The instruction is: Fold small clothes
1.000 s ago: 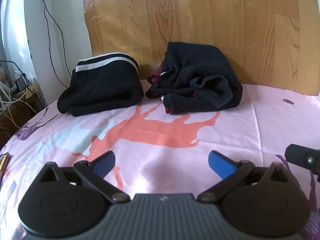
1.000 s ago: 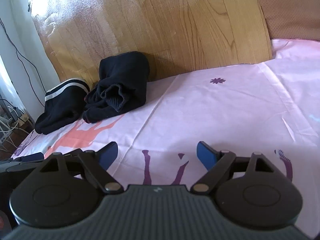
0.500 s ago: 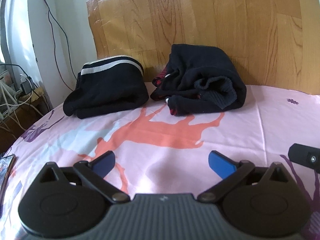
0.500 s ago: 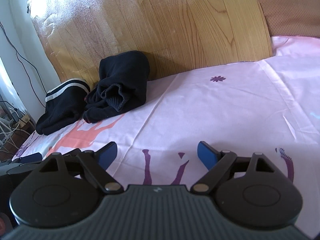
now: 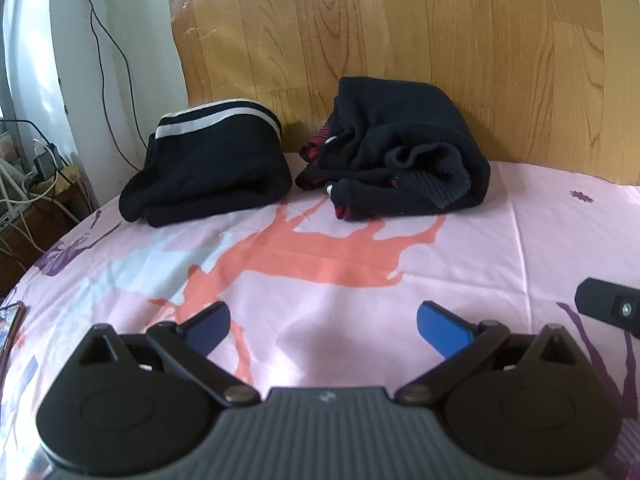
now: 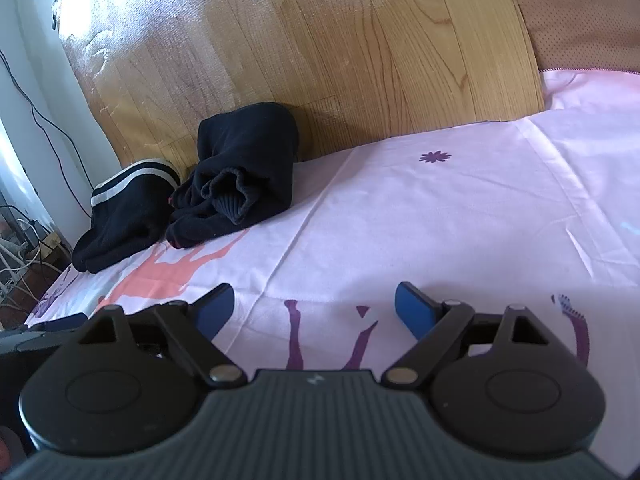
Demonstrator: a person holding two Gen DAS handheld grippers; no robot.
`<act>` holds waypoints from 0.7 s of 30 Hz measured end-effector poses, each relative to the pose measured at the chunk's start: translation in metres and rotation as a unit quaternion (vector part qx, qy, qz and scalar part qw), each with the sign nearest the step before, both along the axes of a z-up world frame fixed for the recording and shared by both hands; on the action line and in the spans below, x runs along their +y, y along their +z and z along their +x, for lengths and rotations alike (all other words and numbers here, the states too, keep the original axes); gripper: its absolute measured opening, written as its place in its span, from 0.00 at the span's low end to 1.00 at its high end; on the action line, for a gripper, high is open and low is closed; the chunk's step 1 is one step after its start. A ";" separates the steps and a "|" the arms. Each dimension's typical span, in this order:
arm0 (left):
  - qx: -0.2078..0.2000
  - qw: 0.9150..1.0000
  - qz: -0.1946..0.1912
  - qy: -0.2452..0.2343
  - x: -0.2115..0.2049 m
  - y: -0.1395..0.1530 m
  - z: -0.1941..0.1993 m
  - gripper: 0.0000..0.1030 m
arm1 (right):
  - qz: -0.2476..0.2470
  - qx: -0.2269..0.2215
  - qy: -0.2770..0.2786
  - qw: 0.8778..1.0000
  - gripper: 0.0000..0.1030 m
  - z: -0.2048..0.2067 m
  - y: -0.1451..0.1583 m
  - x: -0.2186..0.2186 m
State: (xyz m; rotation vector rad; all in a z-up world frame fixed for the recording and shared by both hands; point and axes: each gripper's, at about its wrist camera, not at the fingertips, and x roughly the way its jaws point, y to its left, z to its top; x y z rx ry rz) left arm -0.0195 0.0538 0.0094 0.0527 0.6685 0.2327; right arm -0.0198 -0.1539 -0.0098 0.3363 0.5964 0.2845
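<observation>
Two folded dark garments lie at the back of the bed against the wooden headboard. The left one is black with white stripes (image 5: 208,168), also in the right wrist view (image 6: 124,220). The right one is a navy knit bundle with red trim (image 5: 400,152), also in the right wrist view (image 6: 244,176). My left gripper (image 5: 322,328) is open and empty, low over the pink sheet, well short of the garments. My right gripper (image 6: 314,308) is open and empty over the sheet, to the right of them.
The pink printed bedsheet (image 5: 320,264) covers the bed. A wooden headboard (image 5: 400,40) stands behind. Cables and a power strip (image 5: 36,168) sit off the bed's left edge. Part of the right gripper (image 5: 612,306) shows at the right of the left wrist view.
The left gripper has shifted slightly, so the garments sit a little further right and nearer in its view. The right gripper has barely moved. Both stay open.
</observation>
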 end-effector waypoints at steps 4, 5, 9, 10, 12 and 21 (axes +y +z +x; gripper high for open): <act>0.020 1.000 -0.003 -0.002 0.000 -0.002 0.001 1.00 | 0.006 0.000 0.000 1.000 0.87 0.001 -0.001 -0.001; 0.020 1.000 -0.005 -0.001 0.001 -0.002 0.001 1.00 | 0.008 0.000 -0.001 1.000 0.87 0.001 -0.001 -0.002; 0.010 1.000 -0.006 0.006 0.003 0.005 -0.004 1.00 | 0.012 0.001 -0.001 1.000 0.87 0.002 -0.001 -0.002; 0.009 1.000 -0.011 0.007 0.004 0.007 -0.005 1.00 | 0.013 0.001 -0.001 1.000 0.87 0.002 -0.001 -0.003; 0.010 1.000 -0.018 0.012 0.005 0.010 -0.006 1.00 | 0.014 0.001 -0.002 1.000 0.87 0.002 -0.001 -0.003; 0.012 1.000 -0.017 0.016 0.001 0.020 -0.010 1.00 | 0.014 0.001 -0.002 1.000 0.87 0.002 -0.001 -0.003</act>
